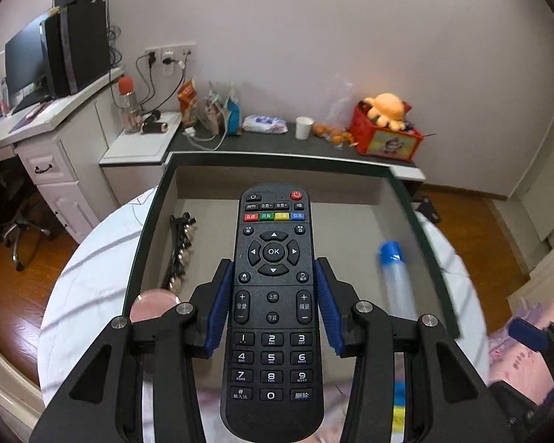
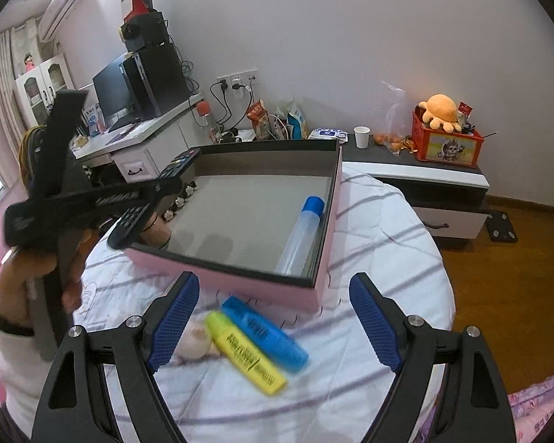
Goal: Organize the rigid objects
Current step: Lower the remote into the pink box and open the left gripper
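Left wrist view: the left gripper pinches a black rectangular remote control between its blue pads, long axis running straight ahead along the fingers, red power button farthest away, keypad up. The remote's front half hangs over the open pink shallow box; its near end is cut off by the frame's lower edge. Right wrist view only: the right gripper is spread wide and holds nothing, above a yellow highlighter marker and a blue highlighter marker lying side by side, touching, both blurred. A clear tube with blue cap lies inside the box, ahead.
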